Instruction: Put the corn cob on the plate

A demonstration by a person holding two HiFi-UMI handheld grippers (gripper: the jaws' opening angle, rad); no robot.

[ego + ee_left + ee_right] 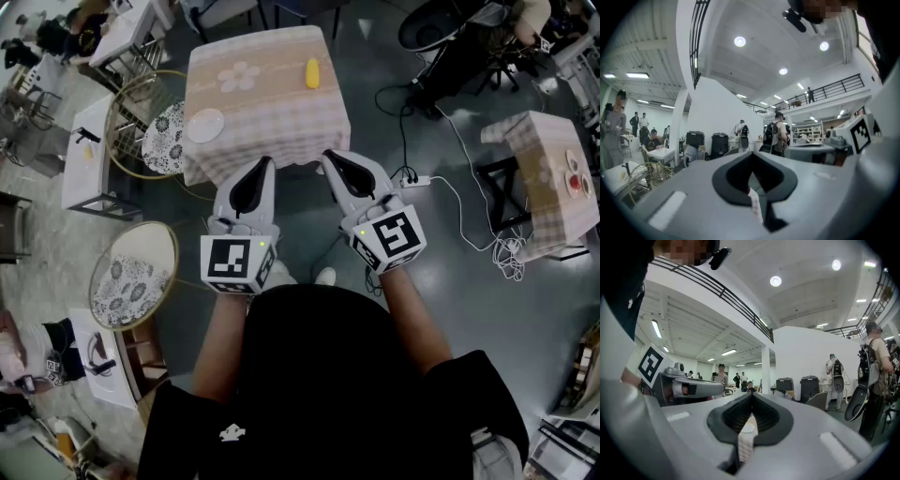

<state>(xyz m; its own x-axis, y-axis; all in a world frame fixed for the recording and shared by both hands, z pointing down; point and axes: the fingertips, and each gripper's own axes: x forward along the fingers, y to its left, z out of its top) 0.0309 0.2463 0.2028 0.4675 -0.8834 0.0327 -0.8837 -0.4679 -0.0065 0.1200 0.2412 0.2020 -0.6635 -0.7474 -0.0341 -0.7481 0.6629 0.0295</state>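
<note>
- The small yellow corn cob (312, 72) lies on the far right part of a square table covered by a pink-and-cream checked cloth (281, 112). It is ahead of the person and well apart from both tools.
- The round white plate (205, 125) sits on the same cloth near the table's near left corner. It is well apart from the cob, with bare cloth between the 2.
- The left gripper (262, 167) is held level in front of the person's chest, short of the table's near edge. Its jaws are pressed together with nothing between them, and only a thin seam shows in the left gripper view (751, 155).
- The right gripper (334, 161) is held beside it, also level and also pressed together on nothing (751, 397).
- The cob lies ahead and only slightly left of the right gripper's line, so the right gripper looks the nearer of the 2. The left gripper stands closer to the plate.
- The cob's long axis runs roughly away from the person, close to the direction the jaws point. A level approach would probably meet it end-on, so the jaws would need to spread and come down across its width.
</note>
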